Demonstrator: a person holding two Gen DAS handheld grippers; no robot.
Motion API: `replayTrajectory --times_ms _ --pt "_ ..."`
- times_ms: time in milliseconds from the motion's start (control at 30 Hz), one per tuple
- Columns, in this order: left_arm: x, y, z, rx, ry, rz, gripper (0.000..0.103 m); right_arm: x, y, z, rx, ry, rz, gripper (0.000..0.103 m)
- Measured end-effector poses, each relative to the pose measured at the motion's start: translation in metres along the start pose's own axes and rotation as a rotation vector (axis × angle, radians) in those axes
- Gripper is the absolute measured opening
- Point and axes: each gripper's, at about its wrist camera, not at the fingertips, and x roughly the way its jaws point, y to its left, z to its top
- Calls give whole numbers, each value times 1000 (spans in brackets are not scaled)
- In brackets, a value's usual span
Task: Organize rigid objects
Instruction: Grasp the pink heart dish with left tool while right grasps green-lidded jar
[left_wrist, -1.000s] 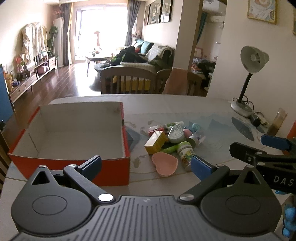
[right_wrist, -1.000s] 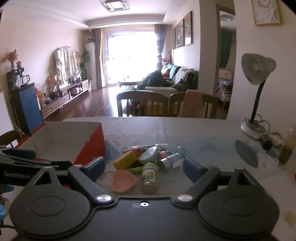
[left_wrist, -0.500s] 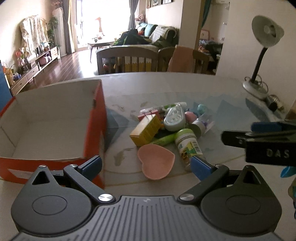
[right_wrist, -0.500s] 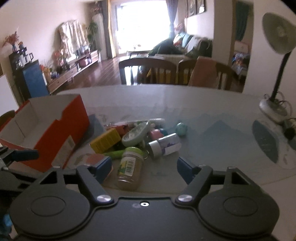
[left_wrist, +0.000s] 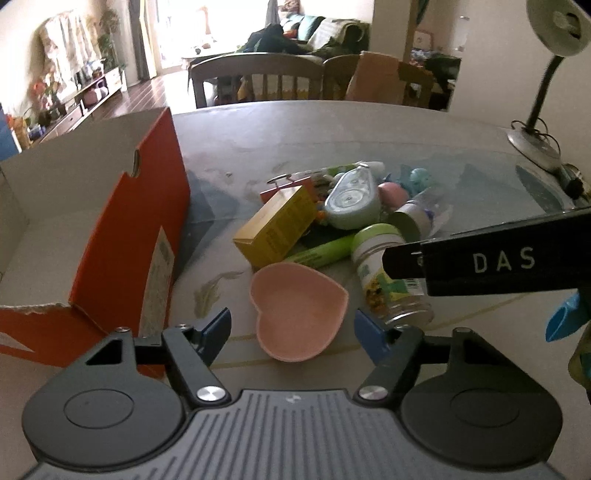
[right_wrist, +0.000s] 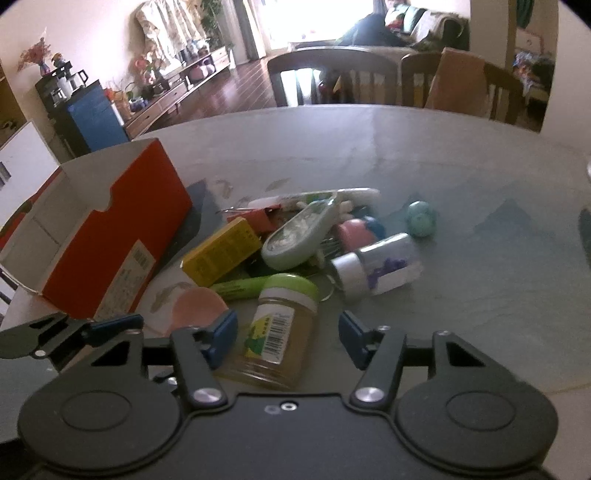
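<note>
My left gripper (left_wrist: 293, 330) has its fingers (left_wrist: 216, 330) parted and they have just been closing in; the pink heart-shaped dish (left_wrist: 297, 310) sits between them on the table (left_wrist: 332, 140), and I see no pad pressing on its rim. My right gripper (right_wrist: 288, 338) is the same story: its fingers (right_wrist: 223, 338) have just been narrowing, and the green-lidded jar (right_wrist: 280, 328), lying on its side with the lid pointing away from me, is between them, with a gap showing on the right side, so nothing is grasped yet. In the left wrist view the right gripper's black arm crosses in front of that jar from the right. Just beyond the dish and jar lies the rest of the pile: a green marker (left_wrist: 319, 253), a yellow carton (left_wrist: 279, 227) tilted against the heap, a pale green correction-tape dispenser (left_wrist: 351, 201) on top, a small clear bottle with a silver cap (right_wrist: 376, 266) on its side, a pink piece (right_wrist: 352, 230) and a teal ball (right_wrist: 421, 218) set slightly apart to the right. To the left of the pile stands the open orange box (left_wrist: 136, 236), its white inside bare where I can see it. A desk lamp (left_wrist: 546, 74) stands at the far right of the table, and wooden chairs (left_wrist: 258, 77) stand behind it.
</note>
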Motion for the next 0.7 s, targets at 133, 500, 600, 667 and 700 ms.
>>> replayTrajectory --times_ms 133,500,600,667,700 --pt "7 -2 1 -4 6 13 74 11 -1 5 -1 28 6 57" --pt "24 -9 12 -9 35 22 67 34 -8 7 61 96 44 44" --pt "23 -11 13 -9 36 28 66 35 -9 6 57 98 46 43" --pt "21 -12 12 -15 34 30 66 36 -11 3 61 100 50 43" --pt "21 -11 12 -17 34 29 65 36 -10 4 62 99 48 43"
